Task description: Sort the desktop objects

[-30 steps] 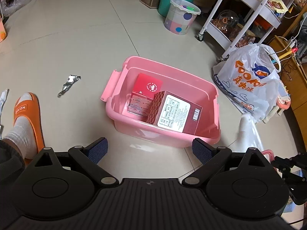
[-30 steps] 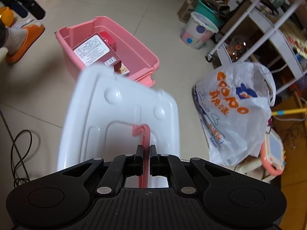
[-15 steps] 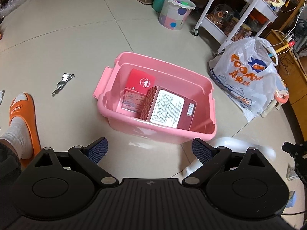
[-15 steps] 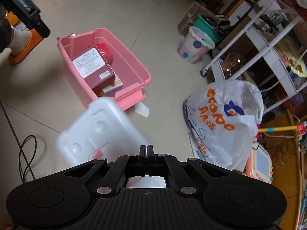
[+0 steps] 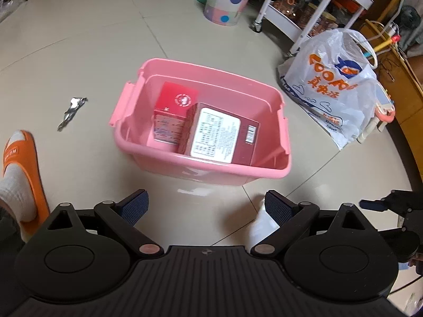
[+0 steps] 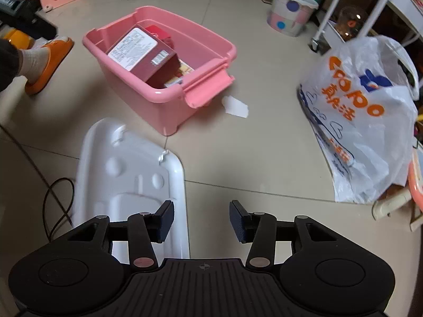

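I noted my right tongs (image 6: 201,220) opening, empty, beside the white moulded plastic lid (image 6: 127,174) lying on the floor, left tongs (image 5: 205,207) spread, leaving the pink plastic bin (image 5: 201,170) uncovered for sorting.

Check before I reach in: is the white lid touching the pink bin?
Apart. The right wrist view shows bare floor between the white lid and the pink bin.

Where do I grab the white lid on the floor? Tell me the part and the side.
Take the white lid by its long right edge, the one by the right gripper, whose jaws are opening with nothing between them. It lies flat, underside up, so its raised rim gives a thin lip to pinch from above; its middle is too broad.
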The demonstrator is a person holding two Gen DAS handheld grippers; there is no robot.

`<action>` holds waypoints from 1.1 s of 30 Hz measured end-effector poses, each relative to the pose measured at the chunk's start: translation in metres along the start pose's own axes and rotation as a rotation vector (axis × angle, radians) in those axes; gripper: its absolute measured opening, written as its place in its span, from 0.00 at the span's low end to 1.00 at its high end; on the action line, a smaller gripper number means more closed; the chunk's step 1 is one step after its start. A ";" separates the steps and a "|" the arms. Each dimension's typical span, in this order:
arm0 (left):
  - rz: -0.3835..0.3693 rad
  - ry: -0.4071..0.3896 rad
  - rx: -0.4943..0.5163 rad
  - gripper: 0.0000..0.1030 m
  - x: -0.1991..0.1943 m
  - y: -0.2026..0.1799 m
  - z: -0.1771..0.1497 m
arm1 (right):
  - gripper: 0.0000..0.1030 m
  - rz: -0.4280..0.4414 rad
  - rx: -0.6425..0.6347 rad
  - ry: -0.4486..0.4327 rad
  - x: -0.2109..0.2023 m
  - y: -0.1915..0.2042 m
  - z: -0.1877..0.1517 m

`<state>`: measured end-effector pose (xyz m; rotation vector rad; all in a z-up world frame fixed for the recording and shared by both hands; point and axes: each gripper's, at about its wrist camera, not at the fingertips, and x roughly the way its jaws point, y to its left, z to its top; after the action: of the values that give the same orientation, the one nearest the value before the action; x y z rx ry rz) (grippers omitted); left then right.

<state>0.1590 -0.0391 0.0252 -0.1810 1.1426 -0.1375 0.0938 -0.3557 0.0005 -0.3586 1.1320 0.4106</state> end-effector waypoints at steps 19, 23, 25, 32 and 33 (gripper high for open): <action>0.072 0.024 0.155 0.94 0.052 -0.009 -0.104 | 0.44 0.101 0.030 0.164 0.059 0.065 -0.079; 0.052 0.016 0.172 0.94 0.068 -0.012 -0.115 | 0.48 0.063 0.057 0.151 0.066 0.069 -0.090; 0.041 0.021 0.192 0.94 0.079 -0.012 -0.119 | 0.52 0.048 0.104 0.138 0.069 0.061 -0.092; 0.078 0.092 0.285 0.94 0.115 -0.008 -0.143 | 0.42 0.028 0.123 0.176 0.101 0.033 -0.101; 0.079 0.104 0.285 0.94 0.118 -0.007 -0.146 | 0.38 0.038 0.123 0.185 0.109 0.031 -0.103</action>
<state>0.0743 -0.0807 -0.1369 0.1255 1.2179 -0.2401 0.0369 -0.3626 -0.1409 -0.2715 1.3398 0.3438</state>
